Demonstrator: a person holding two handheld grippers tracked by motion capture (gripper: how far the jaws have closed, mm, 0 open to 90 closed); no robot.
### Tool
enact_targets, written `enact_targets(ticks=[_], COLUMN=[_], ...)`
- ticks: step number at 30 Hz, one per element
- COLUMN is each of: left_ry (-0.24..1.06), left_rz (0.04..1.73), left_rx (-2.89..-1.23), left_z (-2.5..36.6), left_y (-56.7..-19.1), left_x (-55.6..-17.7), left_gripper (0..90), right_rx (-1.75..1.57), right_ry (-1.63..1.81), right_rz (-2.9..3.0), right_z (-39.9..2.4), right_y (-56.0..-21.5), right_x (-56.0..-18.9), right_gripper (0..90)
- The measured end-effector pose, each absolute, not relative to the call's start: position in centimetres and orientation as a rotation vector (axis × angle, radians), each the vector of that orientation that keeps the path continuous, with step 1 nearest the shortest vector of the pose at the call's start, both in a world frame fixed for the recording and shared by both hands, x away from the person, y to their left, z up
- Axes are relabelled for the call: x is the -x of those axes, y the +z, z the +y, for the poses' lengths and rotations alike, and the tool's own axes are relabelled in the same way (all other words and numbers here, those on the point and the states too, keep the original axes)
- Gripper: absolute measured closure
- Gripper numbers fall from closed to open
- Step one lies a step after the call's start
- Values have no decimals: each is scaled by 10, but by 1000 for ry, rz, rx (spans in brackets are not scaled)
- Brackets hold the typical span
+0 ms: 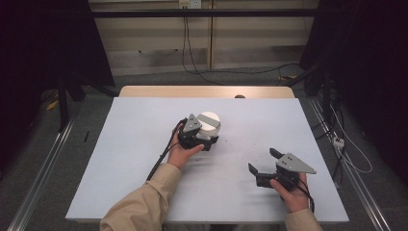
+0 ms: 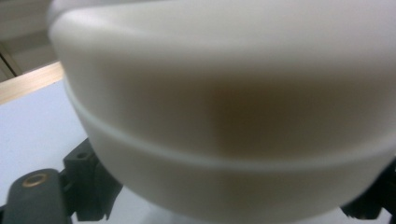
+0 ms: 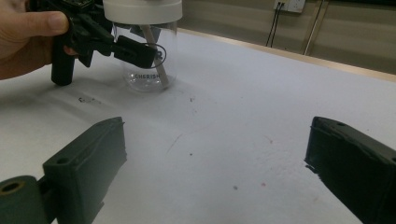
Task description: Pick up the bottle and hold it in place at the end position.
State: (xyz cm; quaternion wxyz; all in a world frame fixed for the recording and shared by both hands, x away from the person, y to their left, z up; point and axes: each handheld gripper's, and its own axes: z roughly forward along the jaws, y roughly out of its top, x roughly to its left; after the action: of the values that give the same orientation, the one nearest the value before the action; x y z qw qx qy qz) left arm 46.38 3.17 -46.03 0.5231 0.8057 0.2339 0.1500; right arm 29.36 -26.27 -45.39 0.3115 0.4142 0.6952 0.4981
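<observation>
Our left tongs [image 1: 206,139] stand around the clear glass jar with the white lid [image 1: 209,123] at the middle of the white table [image 1: 134,159], jaws flanking its wall, contact unclear; the jar stands upright, and our right tongs [image 1: 263,161], spread wide and empty, rest well apart to its right

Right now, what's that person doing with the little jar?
A person holds a tool in each hand at a white table. The left tool has its jaws around a clear jar with a white lid, which stands upright on the table with a stick inside. Whether the pads press on it I cannot tell. The right tool rests off to the side, jaws open and with nothing between them.
</observation>
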Motion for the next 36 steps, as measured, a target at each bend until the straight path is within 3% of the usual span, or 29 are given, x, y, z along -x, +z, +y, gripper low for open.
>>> enact_targets(ticks=[26, 31, 36], left_ry=[382, 387, 384], left_rz=[596, 615, 613], left_rx=[-1916, -1914, -1913], left_z=[36, 37, 37], left_y=[-460, -460, -461], left_x=[-451, -452, -453], left_gripper=[122, 183, 187], right_rx=[-1099, -1096, -1121], right_ry=[1323, 1329, 1331], right_rz=[1830, 1839, 1849], right_z=[-251, -246, -239], right_y=[-443, -442, -442], right_x=[-313, -319, -329], right_gripper=[50, 50, 55])
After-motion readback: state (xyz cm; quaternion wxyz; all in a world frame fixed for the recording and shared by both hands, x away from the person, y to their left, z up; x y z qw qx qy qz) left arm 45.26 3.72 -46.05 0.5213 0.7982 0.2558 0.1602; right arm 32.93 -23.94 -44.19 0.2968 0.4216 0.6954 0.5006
